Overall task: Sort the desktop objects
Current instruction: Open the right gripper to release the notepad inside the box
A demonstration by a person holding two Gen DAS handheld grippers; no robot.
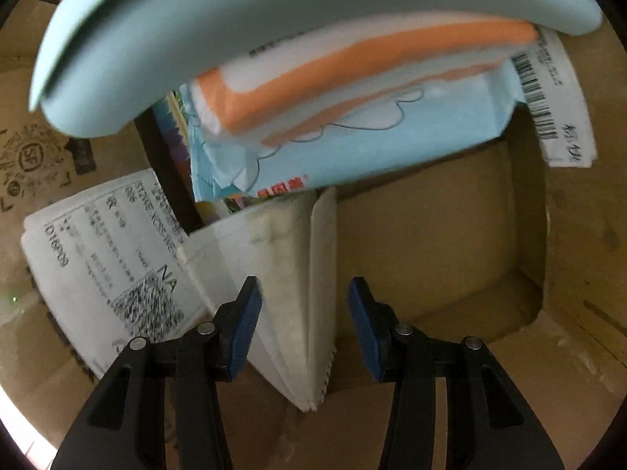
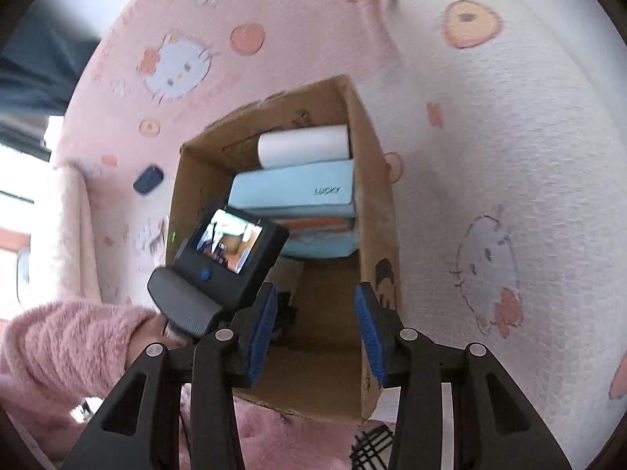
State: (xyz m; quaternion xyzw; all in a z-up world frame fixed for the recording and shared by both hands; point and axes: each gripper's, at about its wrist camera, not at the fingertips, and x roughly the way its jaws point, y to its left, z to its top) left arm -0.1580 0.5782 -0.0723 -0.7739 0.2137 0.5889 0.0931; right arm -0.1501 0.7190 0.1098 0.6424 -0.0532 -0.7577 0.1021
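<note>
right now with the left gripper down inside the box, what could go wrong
The left gripper is open around a folded white paper that leans on its edge; closing could crease it or knock it flat. The blue case and tissue pack are stacked close above it in the cardboard box, so lifting out might snag them.

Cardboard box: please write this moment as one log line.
left gripper open around white paper packet in brown cardboard box | right gripper open, empty
</note>
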